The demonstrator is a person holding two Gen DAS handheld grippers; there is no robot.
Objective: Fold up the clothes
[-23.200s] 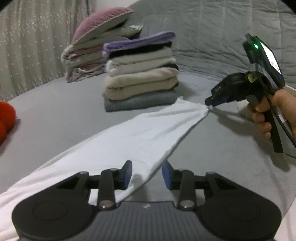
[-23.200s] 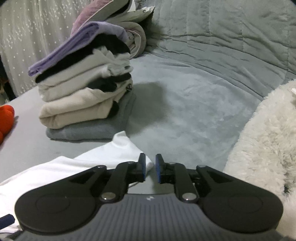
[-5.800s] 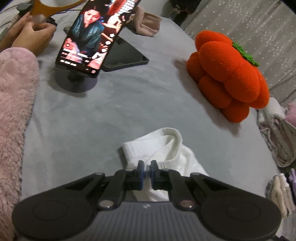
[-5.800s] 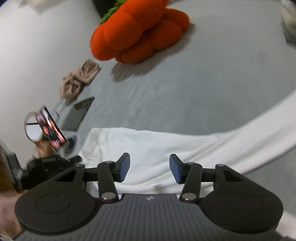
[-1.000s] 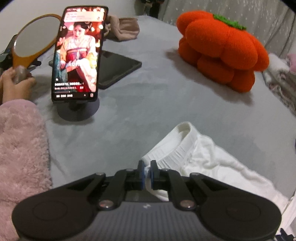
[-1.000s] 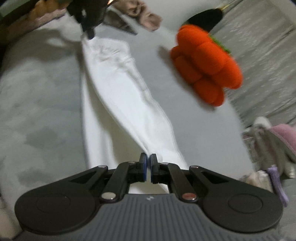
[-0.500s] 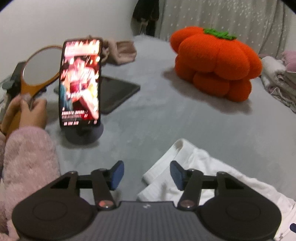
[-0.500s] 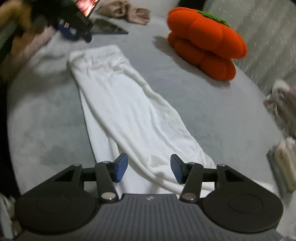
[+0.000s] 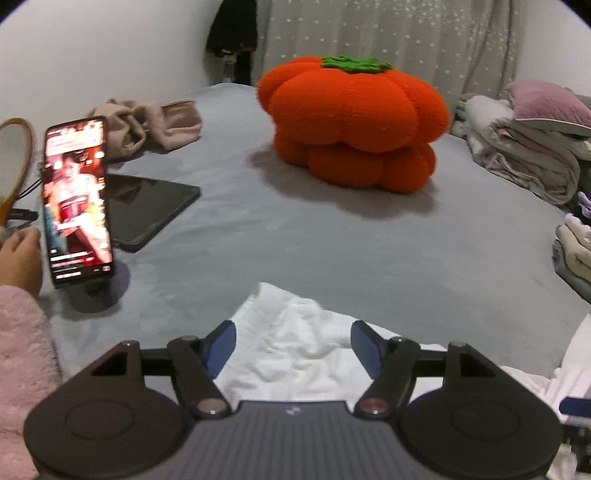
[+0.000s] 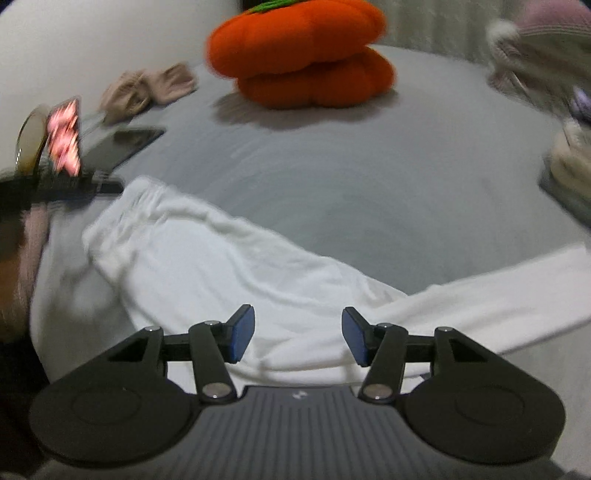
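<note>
Both grippers now released, left gripper (image 9: 293,341) and right gripper (image 10: 297,334) spread over white trousers (image 10: 229,266)

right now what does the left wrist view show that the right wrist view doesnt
Only the left wrist view shows a bare hand with a fluffy pink sleeve, and a dark garment hanging on the wall. Only the right wrist view shows the white garment stretching away to the right, and the left gripper from outside, near its waistband. Both show that garment, the orange pumpkin plush, the lit phone, the dark tablet, the beige cloth and open jaws.
</note>
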